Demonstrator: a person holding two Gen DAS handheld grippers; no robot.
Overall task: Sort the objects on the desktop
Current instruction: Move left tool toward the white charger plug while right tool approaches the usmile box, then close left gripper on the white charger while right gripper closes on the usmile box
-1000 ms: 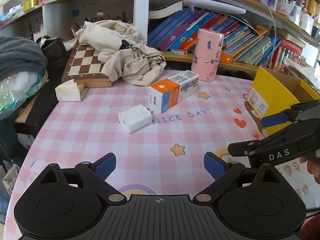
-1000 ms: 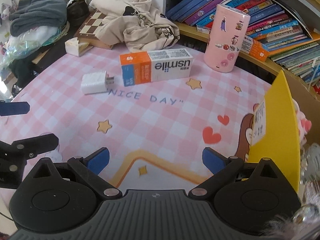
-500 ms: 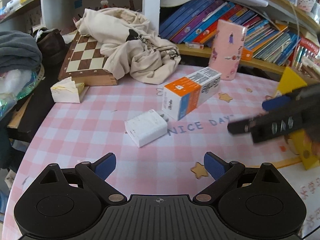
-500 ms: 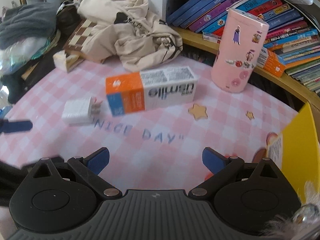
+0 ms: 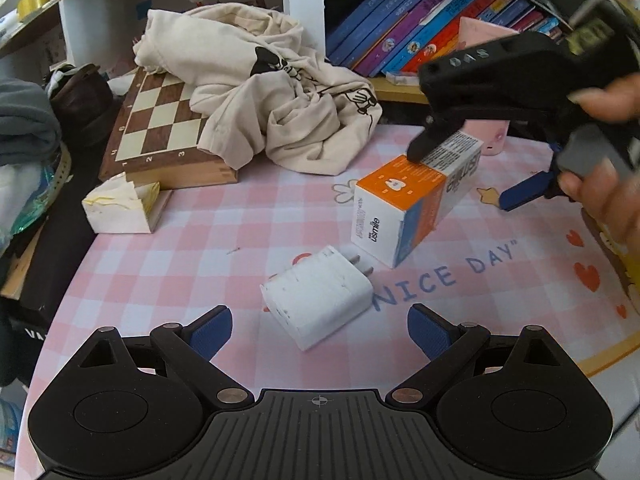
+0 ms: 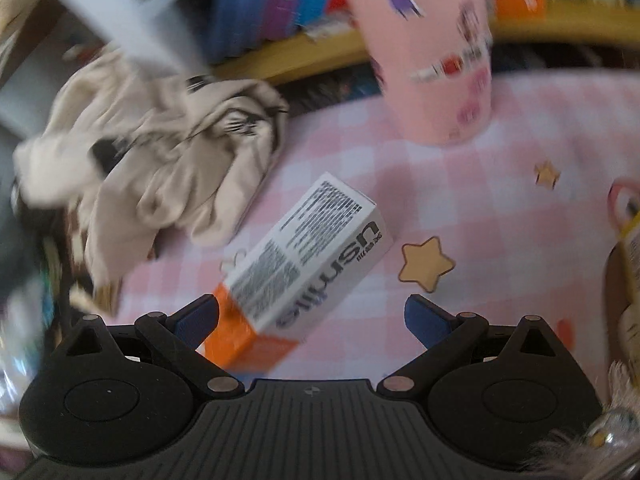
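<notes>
An orange and white usmile box (image 5: 416,200) lies on the pink checked tablecloth (image 5: 224,240). A white charger plug (image 5: 318,296) lies just in front of my open left gripper (image 5: 319,330). My right gripper (image 6: 311,320) is open and straddles the usmile box (image 6: 304,264), with the box's orange end between its fingers. From the left wrist view, the right gripper (image 5: 460,172) hovers over the box, one finger on each side.
A beige cloth (image 5: 276,92) is heaped on a chessboard (image 5: 160,128) at the back. A tissue pack (image 5: 120,208) lies at the left. A pink tumbler (image 6: 436,48) stands behind the box. Books (image 5: 404,36) fill the shelf. A yellow box (image 6: 630,248) is at the right.
My right gripper has swung forward and down over the usmile box. My left gripper has moved forward to the white charger plug.
</notes>
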